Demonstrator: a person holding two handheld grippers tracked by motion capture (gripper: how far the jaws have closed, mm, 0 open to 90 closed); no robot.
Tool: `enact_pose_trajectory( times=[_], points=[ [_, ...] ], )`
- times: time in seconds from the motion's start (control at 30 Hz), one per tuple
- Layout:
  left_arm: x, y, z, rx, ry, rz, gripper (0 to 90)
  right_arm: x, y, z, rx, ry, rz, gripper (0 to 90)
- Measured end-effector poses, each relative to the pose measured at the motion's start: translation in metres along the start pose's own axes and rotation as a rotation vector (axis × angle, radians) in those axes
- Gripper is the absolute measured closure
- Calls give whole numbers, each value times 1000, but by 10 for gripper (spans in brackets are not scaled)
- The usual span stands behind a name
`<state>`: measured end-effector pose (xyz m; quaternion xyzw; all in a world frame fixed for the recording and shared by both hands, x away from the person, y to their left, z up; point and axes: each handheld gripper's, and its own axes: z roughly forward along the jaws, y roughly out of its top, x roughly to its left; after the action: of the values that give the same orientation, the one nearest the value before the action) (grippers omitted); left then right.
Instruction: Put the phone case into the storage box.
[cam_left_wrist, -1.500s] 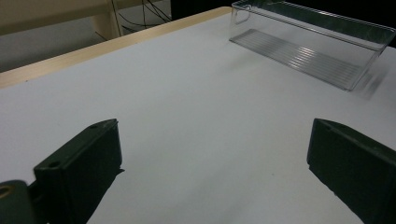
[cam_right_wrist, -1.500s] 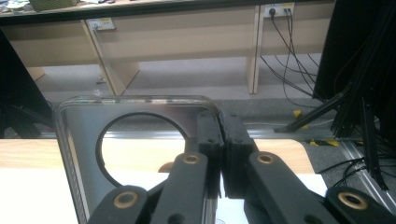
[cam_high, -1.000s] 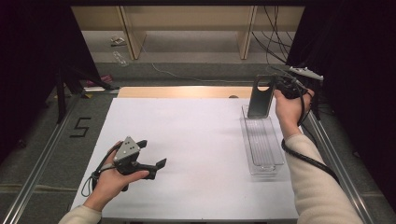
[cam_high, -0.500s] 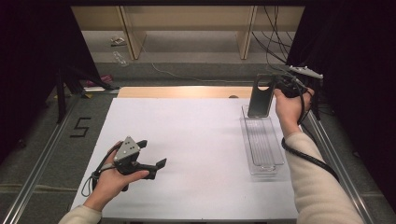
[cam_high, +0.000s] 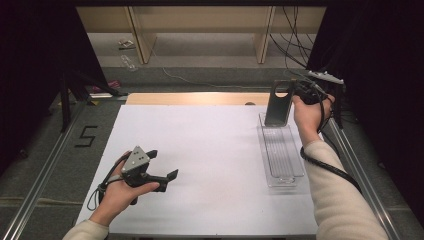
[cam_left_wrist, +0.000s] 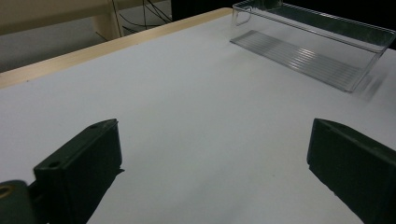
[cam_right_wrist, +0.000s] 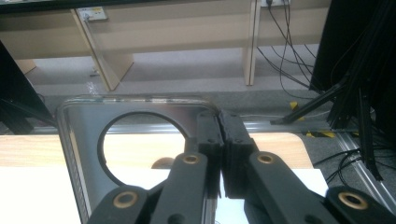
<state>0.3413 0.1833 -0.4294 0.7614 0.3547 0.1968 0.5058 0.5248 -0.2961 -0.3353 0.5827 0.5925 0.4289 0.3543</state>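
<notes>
1. Overhead, a white rectangular table top (cam_high: 210, 150) lay under the fixed camera, with a person's two forearms coming in from the bottom edge.
2. At the right, the right gripper (cam_high: 295, 95) was clenched on a flat grey metal plate with a round hole near its top (cam_high: 279, 104).
3. That plate stood upright, lifted above the far end of a long clear plastic tray with a ribbed floor (cam_high: 281, 155).
4. Whether the plate's lower edge touched the tray could not be told from the high view.
5. From the right gripper view, the two black jaws met tightly on the plate's (cam_right_wrist: 84, 140) right edge, just beside the round hole.
6. Through that hole a strip of pale wooden table edge showed.
7. The clear tray lay lengthwise near the table's right edge, running away from the person.
8. At the lower left, the left hand (cam_high: 117, 192) rested on the table holding the left gripper (cam_high: 162, 165), well apart from the tray.
9. Its jaws stood wide apart and gripped nothing.
10. In the left gripper view, bare white table showed between the two spread jaws, and the clear tray (cam_left_wrist: 317, 51) lay farther off at the upper right.
11. Beyond the table, pale wooden shelf legs (cam_high: 142, 40) and dark cables (cam_high: 295, 35) stood on a grey floor.
</notes>
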Motion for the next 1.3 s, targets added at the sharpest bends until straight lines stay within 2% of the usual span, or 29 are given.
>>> enact_pose_trajectory(
  times=[1.3],
  points=[
    [0,-1,0,1,-1,-6,29,-2,-1,13,25,-16,2,878]
  ],
)
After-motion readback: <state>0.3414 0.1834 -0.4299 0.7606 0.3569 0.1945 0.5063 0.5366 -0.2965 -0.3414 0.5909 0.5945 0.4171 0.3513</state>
